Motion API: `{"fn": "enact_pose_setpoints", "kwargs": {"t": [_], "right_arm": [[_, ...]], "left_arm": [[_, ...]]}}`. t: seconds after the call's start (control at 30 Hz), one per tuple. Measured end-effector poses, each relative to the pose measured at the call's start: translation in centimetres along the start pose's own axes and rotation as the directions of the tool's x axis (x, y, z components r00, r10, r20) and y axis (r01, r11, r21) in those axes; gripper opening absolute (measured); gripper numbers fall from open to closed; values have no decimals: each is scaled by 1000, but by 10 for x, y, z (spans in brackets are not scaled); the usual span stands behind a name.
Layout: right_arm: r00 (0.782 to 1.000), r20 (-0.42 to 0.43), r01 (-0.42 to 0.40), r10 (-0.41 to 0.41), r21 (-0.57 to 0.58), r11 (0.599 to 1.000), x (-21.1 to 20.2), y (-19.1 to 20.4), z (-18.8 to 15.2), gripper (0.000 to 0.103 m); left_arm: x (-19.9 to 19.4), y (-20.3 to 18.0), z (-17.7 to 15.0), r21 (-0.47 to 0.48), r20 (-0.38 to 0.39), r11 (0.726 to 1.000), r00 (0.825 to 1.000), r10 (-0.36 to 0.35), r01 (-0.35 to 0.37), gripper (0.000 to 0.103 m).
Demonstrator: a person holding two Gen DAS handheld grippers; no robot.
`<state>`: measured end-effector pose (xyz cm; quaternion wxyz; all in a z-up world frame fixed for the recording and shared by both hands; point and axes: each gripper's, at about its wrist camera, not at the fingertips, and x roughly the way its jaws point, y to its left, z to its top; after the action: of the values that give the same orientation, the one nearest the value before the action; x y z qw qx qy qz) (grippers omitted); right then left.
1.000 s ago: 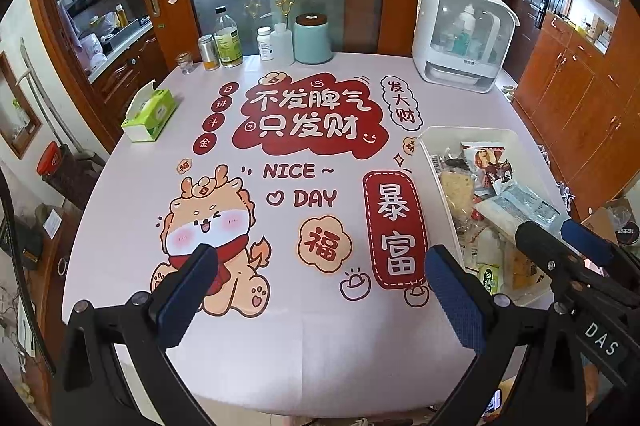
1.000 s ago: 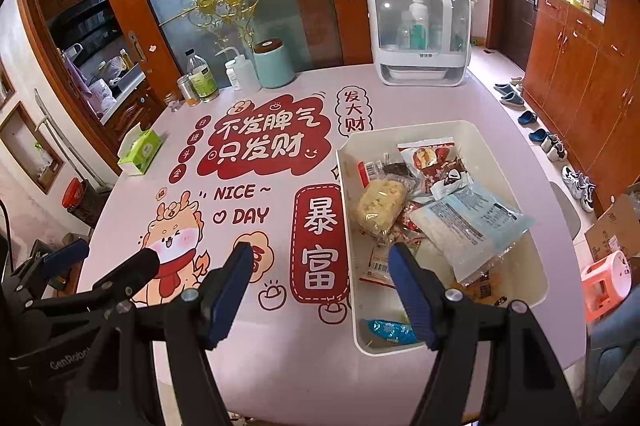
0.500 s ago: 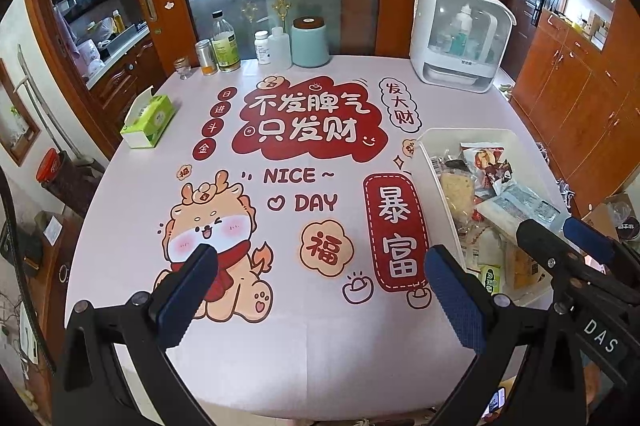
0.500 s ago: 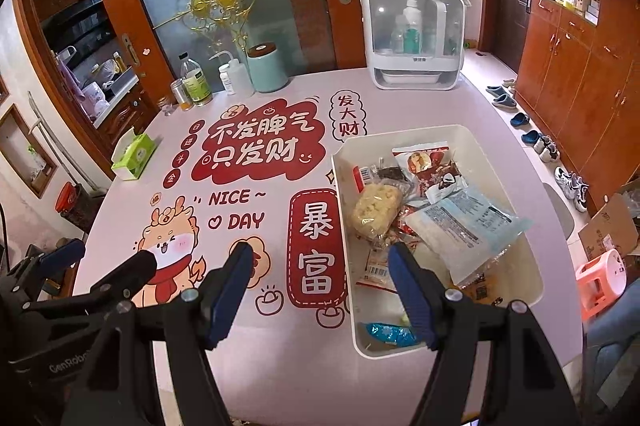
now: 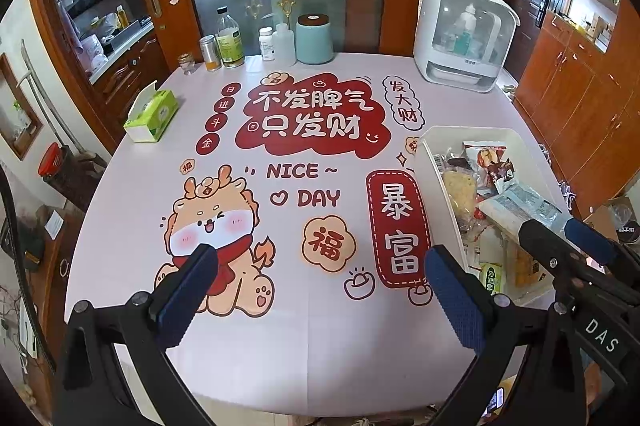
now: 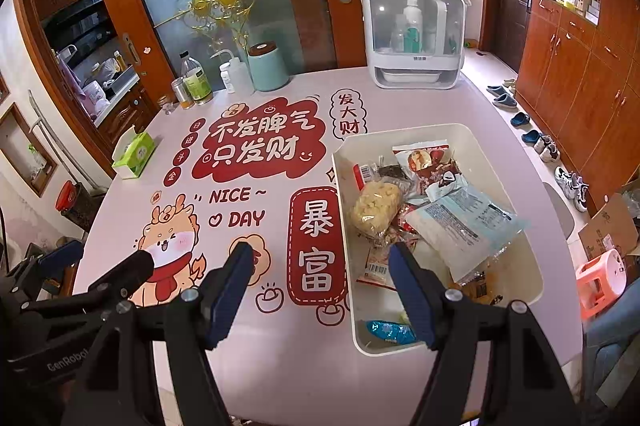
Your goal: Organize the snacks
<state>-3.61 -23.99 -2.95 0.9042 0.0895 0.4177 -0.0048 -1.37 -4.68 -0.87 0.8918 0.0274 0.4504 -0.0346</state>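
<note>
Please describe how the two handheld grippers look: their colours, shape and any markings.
Both are black, angular two-finger frames with silver bolts at the joints and blue textured pads on the fingers. The left gripper shows the white letters "GenRobot" on its body in the right wrist view. The right gripper shows "DAS" in the left wrist view. No cables or sleeves show.

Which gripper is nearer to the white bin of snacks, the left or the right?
Right. The right gripper hangs over the white bin's near left corner; the left gripper is over the tablecloth to the bin's left.
</note>
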Motion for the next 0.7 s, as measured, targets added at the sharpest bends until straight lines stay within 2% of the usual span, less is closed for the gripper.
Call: {"fn": "enact_pose_setpoints", "kwargs": {"t": [0.7], "right_arm": [[1000, 0, 0, 0, -1, 1000, 0, -1, -2, 71]], "left_arm": [[0, -3, -2, 0, 2, 1000, 1000, 1, -1, 102]]}}
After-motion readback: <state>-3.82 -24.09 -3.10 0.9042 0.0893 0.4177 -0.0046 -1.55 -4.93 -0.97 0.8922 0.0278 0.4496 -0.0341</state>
